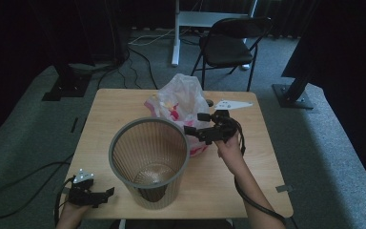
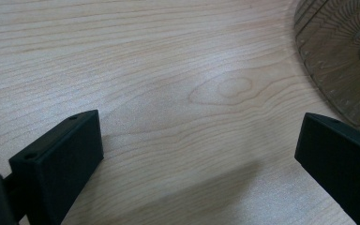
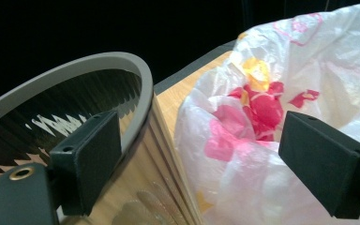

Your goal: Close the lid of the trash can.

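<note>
The R gripper [image 1: 201,125] has its fingers wide open w/ nothing between them, hovering by the plastic bag [image 1: 181,102], which lies on the counter [image 1: 248,176] touching the far side of the wastebasket [image 1: 148,162]. The L gripper [image 1: 95,194], also open & empty, rests near the counter's front-left corner. Risk: one finger sits at the basket rim, so closing now could pinch rim + bag and tip the basket, or just tear the thin film.

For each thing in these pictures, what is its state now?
wastebasket: upright on the table, nothing seen inside.
plastic bag: crumpled, lying behind the wastebasket, touching it.
right gripper: open, jaws around the wastebasket's rim and the bag, no grip.
left gripper: open, holding nothing, low over bare wood.
folding chair: unfolded, unoccupied.
</note>
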Demonstrator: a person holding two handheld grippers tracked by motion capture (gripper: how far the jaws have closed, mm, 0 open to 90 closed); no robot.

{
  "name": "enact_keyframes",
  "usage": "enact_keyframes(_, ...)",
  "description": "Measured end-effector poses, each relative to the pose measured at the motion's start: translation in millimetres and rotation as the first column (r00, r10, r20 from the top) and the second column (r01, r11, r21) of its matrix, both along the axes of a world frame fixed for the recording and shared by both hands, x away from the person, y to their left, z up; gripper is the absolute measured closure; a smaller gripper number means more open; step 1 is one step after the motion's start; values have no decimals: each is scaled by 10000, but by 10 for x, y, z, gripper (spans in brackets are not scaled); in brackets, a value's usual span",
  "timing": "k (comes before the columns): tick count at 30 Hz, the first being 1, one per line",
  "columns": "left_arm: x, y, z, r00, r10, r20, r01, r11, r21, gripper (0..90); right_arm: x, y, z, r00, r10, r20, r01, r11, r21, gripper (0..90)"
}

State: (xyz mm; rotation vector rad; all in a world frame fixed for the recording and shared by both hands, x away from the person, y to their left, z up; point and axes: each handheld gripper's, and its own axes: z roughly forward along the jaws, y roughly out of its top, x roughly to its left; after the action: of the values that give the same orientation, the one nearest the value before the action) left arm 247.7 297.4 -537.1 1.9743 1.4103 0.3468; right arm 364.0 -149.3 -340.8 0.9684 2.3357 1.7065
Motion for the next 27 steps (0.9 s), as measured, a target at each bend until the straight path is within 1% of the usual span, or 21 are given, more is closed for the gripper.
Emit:
enact_keyframes(2, 0, 0, 1, 10000, 0, -3, 0, 10000, -3, 12, -28, -46, -19, 10000, -54, 39, 54, 10000, -23, 127)
enact_keyframes(7, -1, 0, 1, 10000, 0, -7, 0, 10000, -2, 13, -94, -178, -40, 9997, -238, 82, 236, 9995, 226, 127)
enact_keyframes(14, 1, 0, 0, 10000, 10, -7, -10, 10000, 0, 13, -183, -353, -90, 9976, -652, 214, 648, 9977, 189, 127)
enact_keyframes(20, 1, 1, -1, 10000, 3, -18, -3, 10000, -16, 13, -254, -446, -184, 9954, -926, 234, 924, 9957, 74, 128)
enact_keyframes(25, 1, -1, -2, 10000, -3, -22, 3, 10000, 4, 13, -308, -514, -296, 9929, -1155, 272, 1155, 9933, 16, 128)
enact_keyframes(27, 2, 0, -2, 10000, 7, -15, -7, 10000, 2, 13, -326, -542, -349, 9923, -1223, 194, 1223, 9925, 13, 128)
